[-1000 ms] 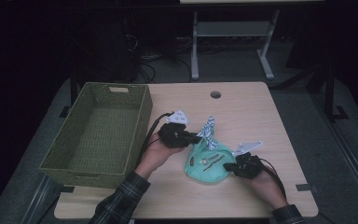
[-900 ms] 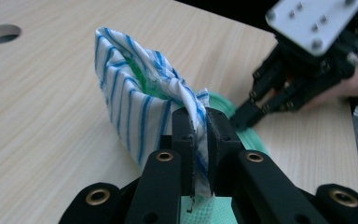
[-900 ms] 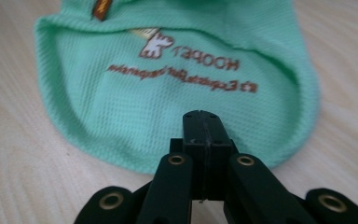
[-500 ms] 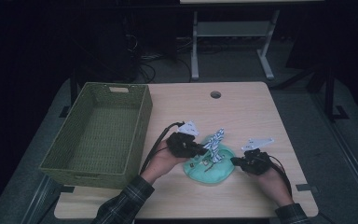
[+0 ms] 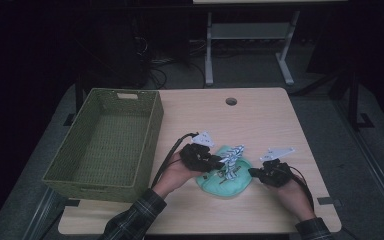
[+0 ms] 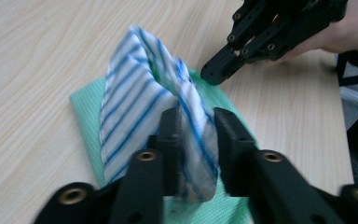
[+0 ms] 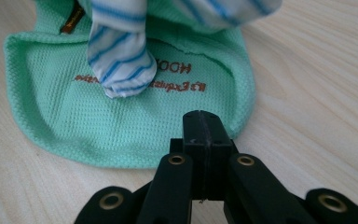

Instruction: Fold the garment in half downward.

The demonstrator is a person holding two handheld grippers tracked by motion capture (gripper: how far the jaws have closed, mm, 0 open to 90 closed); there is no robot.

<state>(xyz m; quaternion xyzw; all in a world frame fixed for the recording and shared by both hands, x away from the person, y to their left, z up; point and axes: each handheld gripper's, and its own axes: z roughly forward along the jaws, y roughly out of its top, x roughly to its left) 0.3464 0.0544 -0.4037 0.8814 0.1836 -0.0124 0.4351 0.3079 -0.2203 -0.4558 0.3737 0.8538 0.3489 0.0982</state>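
Observation:
A white cloth with blue stripes (image 6: 135, 88) stands bunched up on a flat mint-green cloth (image 6: 86, 107) at the table's front middle. My left gripper (image 6: 196, 126) has just been opening its jaws. The striped cloth (image 5: 234, 156) still sits between them, loosely and not squeezed. My right gripper (image 7: 205, 116) is shut, its tips resting at the hem of the green cloth (image 7: 74, 112); whether it pinches that hem I cannot tell. In the high view the left gripper (image 5: 224, 163) is at the left of the green cloth (image 5: 227, 184) and the right gripper (image 5: 253, 173) at its right edge.
A green woven basket (image 5: 152, 125) stands on the left of the wooden table (image 5: 260, 125), beside my left forearm. A round cable hole (image 5: 231, 101) lies near the far edge. Beyond the table the floor is dark, with a desk frame and cables.
The left gripper has come down and to the right, setting the striped cloth on the green one, and its jaws have parted. The right gripper has stayed at the green cloth's edge.

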